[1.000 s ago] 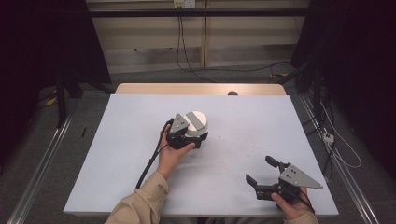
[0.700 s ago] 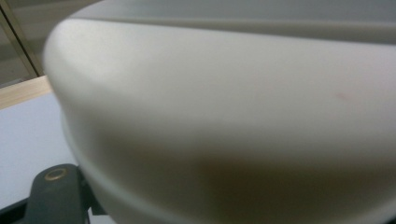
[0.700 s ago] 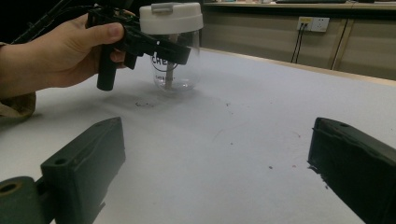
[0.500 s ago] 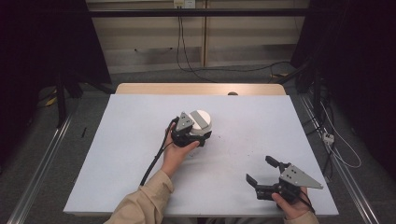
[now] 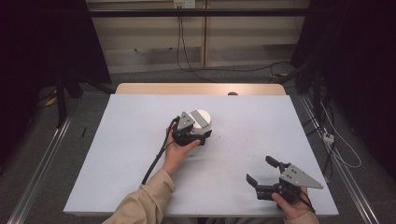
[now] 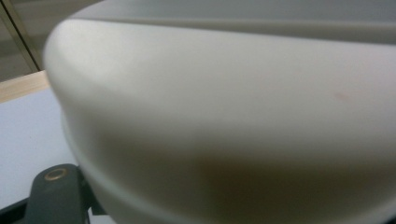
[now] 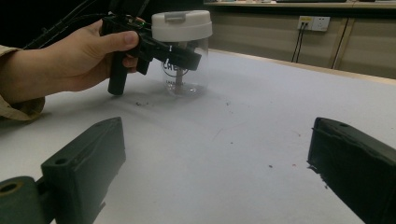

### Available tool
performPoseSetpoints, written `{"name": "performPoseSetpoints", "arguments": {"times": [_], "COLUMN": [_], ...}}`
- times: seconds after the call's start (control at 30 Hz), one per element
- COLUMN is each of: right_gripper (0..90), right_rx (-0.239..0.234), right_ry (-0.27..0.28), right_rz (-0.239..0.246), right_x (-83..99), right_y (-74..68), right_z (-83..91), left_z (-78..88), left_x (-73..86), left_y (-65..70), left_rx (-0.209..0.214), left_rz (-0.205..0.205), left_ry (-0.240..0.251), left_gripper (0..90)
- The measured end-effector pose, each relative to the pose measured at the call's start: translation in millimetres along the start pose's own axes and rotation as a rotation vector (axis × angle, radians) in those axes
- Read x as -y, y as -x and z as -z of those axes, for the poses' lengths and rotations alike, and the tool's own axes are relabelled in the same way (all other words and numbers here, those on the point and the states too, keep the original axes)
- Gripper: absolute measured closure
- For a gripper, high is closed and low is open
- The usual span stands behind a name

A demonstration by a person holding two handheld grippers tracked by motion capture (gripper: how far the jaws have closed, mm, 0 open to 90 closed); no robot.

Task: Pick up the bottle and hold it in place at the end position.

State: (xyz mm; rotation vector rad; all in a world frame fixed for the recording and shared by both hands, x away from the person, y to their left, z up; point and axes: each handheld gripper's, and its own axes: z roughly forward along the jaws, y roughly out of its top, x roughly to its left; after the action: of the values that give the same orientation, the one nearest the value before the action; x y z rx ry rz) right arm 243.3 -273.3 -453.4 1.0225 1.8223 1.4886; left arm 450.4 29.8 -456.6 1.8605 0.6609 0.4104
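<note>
Left hand-held gripper sits at the clear jar, jaws either side of it just under the white lid; we read them as closed on the jar, though contact is hard to confirm. Jar stands upright near the centre of the table. We judge the step to be steadying or lifting the jar: keep the grip level and below the lid rim, so it cannot tip. Left forearm enters from 6 o'clock, wrist extended. Right hand-held gripper rests at 4 o'clock, jaws wide apart, empty.
</note>
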Motion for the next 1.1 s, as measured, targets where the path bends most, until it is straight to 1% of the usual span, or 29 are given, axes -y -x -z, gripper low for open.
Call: {"name": "performPoseSetpoints", "arguments": {"times": [0.27,0.4,0.57,0.67,0.7,0.83,1.0,1.1], "right_gripper": [3.5,3.5,3.5,3.5,3.5,3.6,3.6,3.8], "right_rx": [-0.005,-0.004,-0.001,0.000,0.000,-0.001,-0.004,-0.010], "right_ry": [-0.003,-0.008,-0.009,-0.012,-0.012,-0.012,-0.019,-0.025], "right_rz": [-0.002,-0.003,-0.003,-0.003,-0.003,-0.004,-0.005,-0.008], "right_x": [0.5,0.9,0.9,1.0,1.0,1.0,0.8,1.0], "right_y": [0.2,0.7,1.3,1.3,1.3,1.5,1.3,1.5], "right_z": [-0.8,-1.6,-2.2,-2.7,-2.9,-3.4,-4.6,-6.2], "left_z": [-3.4,-4.0,-4.0,-3.9,-4.3,-4.1,-4.3,-3.6], "left_x": [0.4,1.6,1.9,2.0,1.9,2.0,1.9,2.0], "left_y": [1.4,0.4,0.4,0.6,0.6,1.6,2.4,2.3], "left_rx": [0.002,0.008,0.008,0.005,0.007,0.003,0.009,0.010], "left_rz": [-0.014,-0.012,-0.018,-0.010,-0.017,-0.018,-0.032,-0.028], "left_ry": [0.000,0.012,0.011,0.012,0.009,0.008,0.001,-0.007], "left_gripper": [18.4,18.3,18.3,18.1,18.0,16.5,14.0,12.8]}}
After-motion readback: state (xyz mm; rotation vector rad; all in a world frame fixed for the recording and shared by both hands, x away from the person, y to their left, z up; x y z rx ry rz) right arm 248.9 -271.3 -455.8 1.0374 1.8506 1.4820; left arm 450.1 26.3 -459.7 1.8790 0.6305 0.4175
